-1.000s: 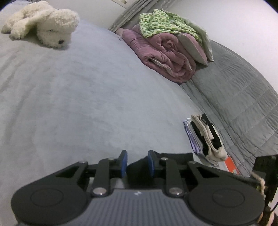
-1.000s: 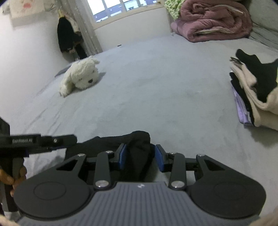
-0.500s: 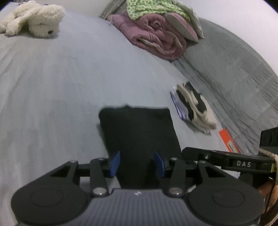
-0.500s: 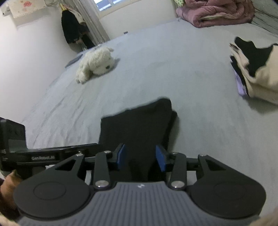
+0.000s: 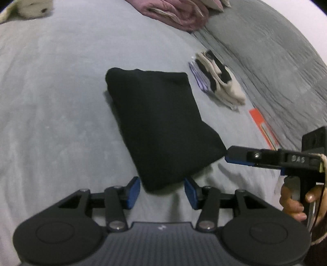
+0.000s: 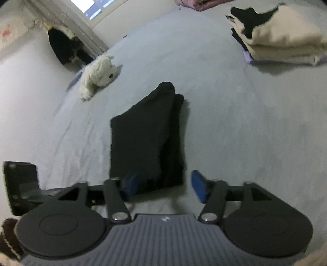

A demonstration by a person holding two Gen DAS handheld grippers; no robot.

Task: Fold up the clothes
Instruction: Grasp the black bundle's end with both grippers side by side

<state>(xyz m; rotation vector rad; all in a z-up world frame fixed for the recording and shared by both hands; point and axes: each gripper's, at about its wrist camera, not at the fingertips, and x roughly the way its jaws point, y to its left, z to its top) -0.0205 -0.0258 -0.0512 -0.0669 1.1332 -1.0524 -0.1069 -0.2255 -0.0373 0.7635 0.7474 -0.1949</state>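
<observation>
While both tongs point(image 5: 162, 191) point(image 6: 165, 187) are opening, the black garment point(image 5: 159, 126) lies released between plush dog point(image 6: 98, 75) and folded stack point(image 6: 286, 41).

The plush dog point(image 5: 28, 9) is cut off at the upper left edge, the pink quilt point(image 5: 175, 14) (top centre) likewise; the orange item point(image 5: 262, 124) is blurred.

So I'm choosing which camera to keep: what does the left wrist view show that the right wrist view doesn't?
Only the left wrist view: an orange card by the grey quilt, and the right gripper from the side.

Only the right wrist view: the window and dark clothes hanging beside it.

Both: the folded black garment on the bed sheet, the folded clothes stack, the plush toy; each gripper's jaws are opening, pads off the fabric.
</observation>
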